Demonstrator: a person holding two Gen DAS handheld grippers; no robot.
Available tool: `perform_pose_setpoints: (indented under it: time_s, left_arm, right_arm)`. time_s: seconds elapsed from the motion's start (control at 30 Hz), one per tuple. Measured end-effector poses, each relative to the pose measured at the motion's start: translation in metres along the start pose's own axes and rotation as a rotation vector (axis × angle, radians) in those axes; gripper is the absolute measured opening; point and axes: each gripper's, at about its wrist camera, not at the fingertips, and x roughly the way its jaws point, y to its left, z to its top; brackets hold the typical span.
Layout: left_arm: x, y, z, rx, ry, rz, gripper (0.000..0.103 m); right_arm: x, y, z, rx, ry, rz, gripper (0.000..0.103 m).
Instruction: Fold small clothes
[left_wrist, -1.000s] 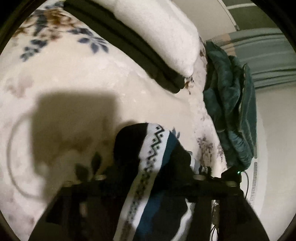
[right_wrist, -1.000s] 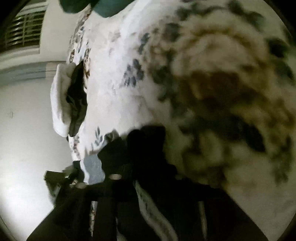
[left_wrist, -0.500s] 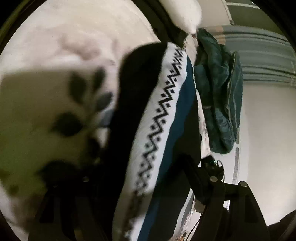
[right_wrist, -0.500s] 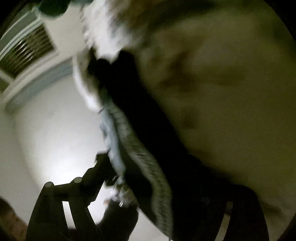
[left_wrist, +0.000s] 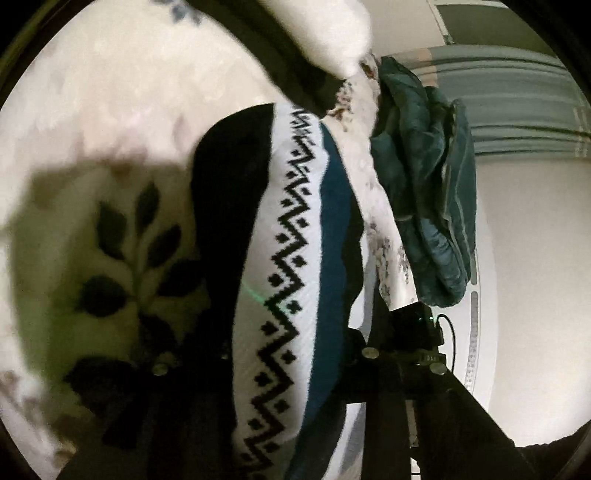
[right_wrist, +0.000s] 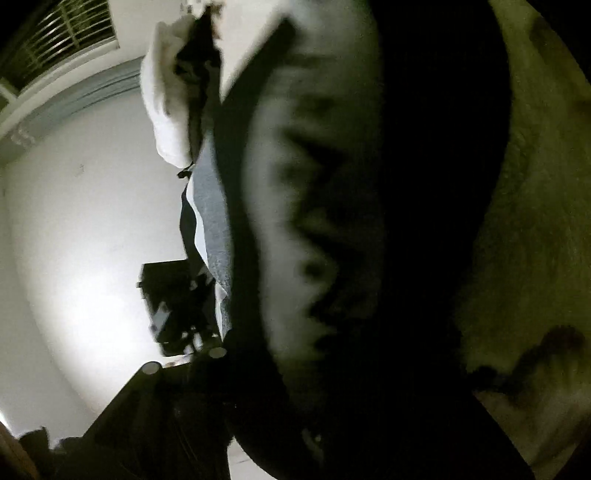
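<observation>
A small knit garment (left_wrist: 291, 280), black with a white zigzag band and a blue stripe, hangs stretched in front of the left wrist camera over a cream floral blanket (left_wrist: 110, 122). My left gripper (left_wrist: 280, 369) is shut on its near edge; the cloth hides the fingertips. In the right wrist view the same garment (right_wrist: 332, 240) fills the frame, dark and blurred. My right gripper (right_wrist: 295, 387) is shut on it, fingers hidden by the cloth. My other gripper (right_wrist: 173, 302) shows dark at the left, at the cloth's far edge.
A white pillow (left_wrist: 325, 33) and a dark band lie at the bed's far side. A teal quilt (left_wrist: 424, 177) hangs off the bed edge at the right. A pale wall (right_wrist: 74, 240) and a barred window (right_wrist: 62, 40) stand beyond the bed.
Both grippers have lifted the garment off the blanket and pulled it taut between them. It now fills far more of both views. The right view has swung toward the wall.
</observation>
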Motion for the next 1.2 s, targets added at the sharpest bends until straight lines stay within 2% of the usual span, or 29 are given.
perform_pose_setpoints:
  time_s: [0.1, 0.23, 0.37, 0.5, 0.63, 0.73, 0.83, 0.97, 1.07, 1.13, 1.2]
  left_arm:
    - [-0.016, -0.013, 0.012, 0.028, -0.003, -0.012, 0.025]
    - [-0.047, -0.031, 0.041, 0.072, -0.008, -0.039, 0.025]
    - [-0.083, -0.052, 0.094, 0.142, 0.0, -0.054, 0.025]
    - [-0.117, -0.074, 0.172, 0.197, -0.013, -0.056, 0.026]
    - [-0.134, -0.084, 0.249, 0.244, -0.031, -0.038, 0.026]
    - [-0.135, -0.082, 0.304, 0.273, -0.042, 0.004, 0.027]
    - [-0.125, -0.07, 0.353, 0.283, -0.03, 0.058, 0.027]
    - [-0.109, -0.046, 0.389, 0.278, 0.015, 0.166, 0.032]
    - [-0.096, -0.035, 0.394, 0.3, 0.031, 0.281, 0.041]
    - [-0.097, -0.035, 0.394, 0.308, 0.021, 0.306, 0.044]
    - [-0.101, -0.037, 0.39, 0.329, -0.001, 0.353, 0.056]
  right_arm:
    - [-0.005, 0.027, -0.01, -0.016, -0.055, -0.021, 0.031]
    - [-0.006, 0.083, -0.015, -0.054, -0.124, -0.025, 0.03]
    - [0.002, 0.146, -0.003, -0.088, -0.199, -0.04, 0.03]
    - [0.022, 0.215, 0.03, -0.125, -0.266, -0.057, 0.03]
    - [0.039, 0.273, 0.091, -0.147, -0.324, -0.066, 0.03]
    - [0.053, 0.298, 0.144, -0.159, -0.338, -0.087, 0.03]
    - [0.079, 0.307, 0.182, -0.155, -0.324, -0.116, 0.03]
    - [0.103, 0.31, 0.225, -0.153, -0.294, -0.187, 0.03]
    - [0.113, 0.307, 0.241, -0.136, -0.283, -0.232, 0.032]
    - [0.114, 0.304, 0.243, -0.108, -0.282, -0.276, 0.044]
    - [0.102, 0.302, 0.24, -0.075, -0.298, -0.345, 0.057]
